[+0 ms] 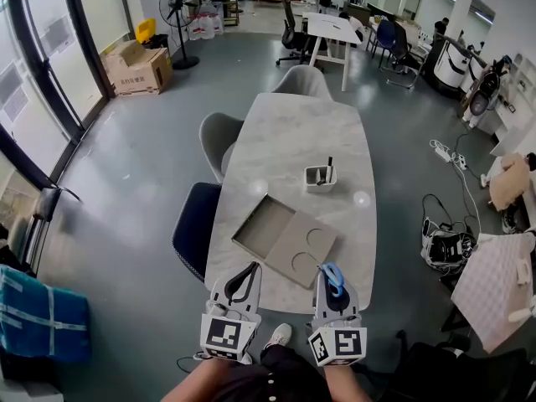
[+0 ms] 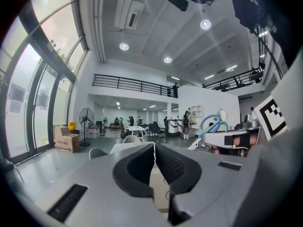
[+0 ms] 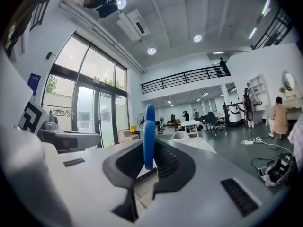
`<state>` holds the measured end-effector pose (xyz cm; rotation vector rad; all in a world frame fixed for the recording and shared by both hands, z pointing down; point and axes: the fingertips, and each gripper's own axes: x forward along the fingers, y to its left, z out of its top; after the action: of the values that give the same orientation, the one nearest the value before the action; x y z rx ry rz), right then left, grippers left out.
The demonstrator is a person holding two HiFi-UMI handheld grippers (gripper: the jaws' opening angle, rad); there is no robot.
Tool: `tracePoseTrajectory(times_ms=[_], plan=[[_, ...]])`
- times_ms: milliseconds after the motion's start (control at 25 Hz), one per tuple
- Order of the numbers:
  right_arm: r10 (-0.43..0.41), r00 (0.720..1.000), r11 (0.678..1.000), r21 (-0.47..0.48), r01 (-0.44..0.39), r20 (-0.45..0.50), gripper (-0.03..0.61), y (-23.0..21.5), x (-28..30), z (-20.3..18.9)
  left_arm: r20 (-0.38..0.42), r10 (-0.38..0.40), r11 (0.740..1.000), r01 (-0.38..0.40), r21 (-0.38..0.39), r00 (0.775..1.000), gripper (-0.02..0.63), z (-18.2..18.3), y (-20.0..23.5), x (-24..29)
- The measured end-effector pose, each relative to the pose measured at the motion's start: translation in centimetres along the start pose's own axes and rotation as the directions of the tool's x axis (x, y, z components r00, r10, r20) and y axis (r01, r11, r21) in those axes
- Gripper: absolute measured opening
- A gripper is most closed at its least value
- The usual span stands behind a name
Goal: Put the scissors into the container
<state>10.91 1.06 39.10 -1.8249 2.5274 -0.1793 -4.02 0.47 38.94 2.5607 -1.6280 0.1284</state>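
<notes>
Head view: marble table [image 1: 285, 132], grey tray [image 1: 285, 239] nearest me, white container [image 1: 320, 177] beyond it at mid-table. My left claw [image 1: 251, 270] and right claw [image 1: 326, 271] hover over the near edge. Chairs [image 1: 219, 136] on the left side; fan [image 1: 180, 7] and cardboard boxes [image 1: 138, 65] by the windows.

Left gripper view: jaws together, nothing between them.

Right gripper view: jaws clamped on the blue-handled scissors [image 3: 149, 136], upright, well short of the container.
</notes>
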Motion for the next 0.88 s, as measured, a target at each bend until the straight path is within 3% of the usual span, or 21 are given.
tracePoseTrajectory(times_ms=[440,880], plan=[[0.085,0.996,0.996,-0.008,-0.086,-0.019,0.038,-3.2,5.0,-0.2,-0.016,0.094,0.995,-0.095,-0.020,0.995,0.021,-0.2,1.1,4.2],[0.101,0.993,0.995,-0.004,-0.101,-0.053,0.038,-2.8,9.6,-1.6,-0.056,0.107,0.993,-0.109,-0.039,0.993,0.020,-1.4,4.3,6.9]])
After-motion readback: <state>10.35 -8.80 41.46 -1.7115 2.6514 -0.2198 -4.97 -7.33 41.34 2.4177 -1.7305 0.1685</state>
